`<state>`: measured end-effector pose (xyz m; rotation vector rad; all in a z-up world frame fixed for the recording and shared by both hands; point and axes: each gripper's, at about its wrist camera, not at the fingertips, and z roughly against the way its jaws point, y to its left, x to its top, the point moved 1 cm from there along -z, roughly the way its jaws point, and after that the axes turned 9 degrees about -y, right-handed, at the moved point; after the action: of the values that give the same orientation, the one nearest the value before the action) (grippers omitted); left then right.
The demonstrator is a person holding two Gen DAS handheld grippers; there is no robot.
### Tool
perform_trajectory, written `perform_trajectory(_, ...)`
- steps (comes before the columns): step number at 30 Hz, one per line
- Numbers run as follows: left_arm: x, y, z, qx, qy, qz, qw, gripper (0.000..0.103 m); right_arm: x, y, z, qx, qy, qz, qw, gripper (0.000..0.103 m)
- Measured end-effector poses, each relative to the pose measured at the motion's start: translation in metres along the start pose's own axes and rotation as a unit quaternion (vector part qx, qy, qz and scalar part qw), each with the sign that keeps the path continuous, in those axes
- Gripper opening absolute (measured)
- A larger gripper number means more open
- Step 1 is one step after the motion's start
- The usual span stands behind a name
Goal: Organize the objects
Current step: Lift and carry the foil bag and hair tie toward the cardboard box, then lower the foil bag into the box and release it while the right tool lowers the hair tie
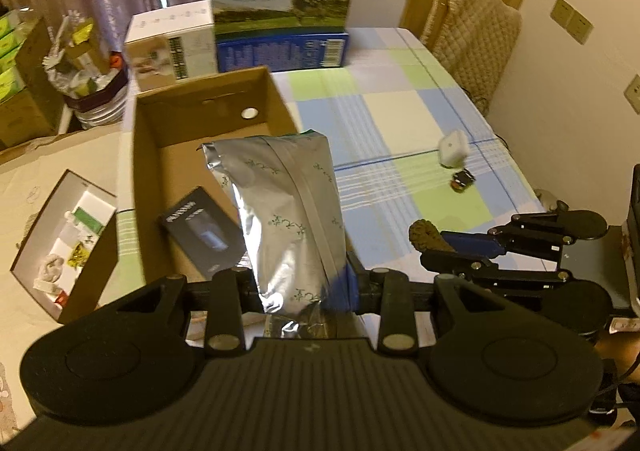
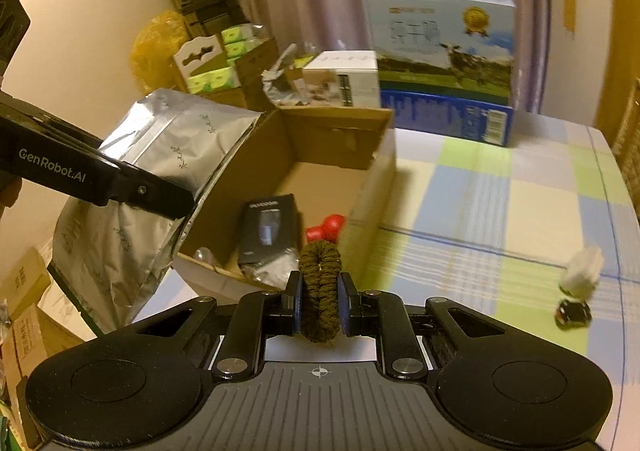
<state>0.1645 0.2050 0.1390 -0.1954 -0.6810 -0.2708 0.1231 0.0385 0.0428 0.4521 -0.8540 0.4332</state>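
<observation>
The counter (image 1: pixel 400 123), under a blue, green and cream checked cloth, carries a large open cardboard box (image 1: pixel 160 139) with a black carton (image 1: pixel 204 235) lying inside (a red thing (image 2: pixel 326 229) lies beside that carton). Over the box's near edge hangs a silver foil bag (image 1: pixel 288 211), clamped by the left tool (image 1: pixel 304 291). Just right of it, the right tool (image 2: pixel 320 307) is clenched on a looped olive-brown cord (image 2: pixel 320 283). Farther right on the cloth sit a small white object (image 1: pixel 452 149) and a dark one (image 1: pixel 462 181), near each other.
</observation>
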Motion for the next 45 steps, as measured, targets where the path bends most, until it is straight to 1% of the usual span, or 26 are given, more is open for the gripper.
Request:
perform_trajectory(8, 0.004, 0.036, 0.003, 0.025, -0.01, 0.016, 0.9995, 0.029, 0.018, 0.017, -0.024, 0.013, 0.002, 0.009, 1.0, 0.015)
perform_trajectory(15, 0.013, 0.055, -0.008, 0.032, -0.012, 0.021, 0.9992, 0.029, 0.029, 0.023, -0.046, 0.017, 0.007, 0.017, 1.0, 0.015)
perform_trajectory(28, 0.024, 0.078, -0.042, 0.033, -0.004, 0.025, 0.9991, 0.029, 0.04, 0.02, -0.082, 0.014, 0.021, 0.024, 0.999, 0.015)
perform_trajectory(45, 0.038, 0.093, -0.083, 0.033, 0.008, 0.021, 0.9992, 0.029, 0.046, 0.005, -0.119, 0.012, 0.034, 0.012, 0.999, 0.015)
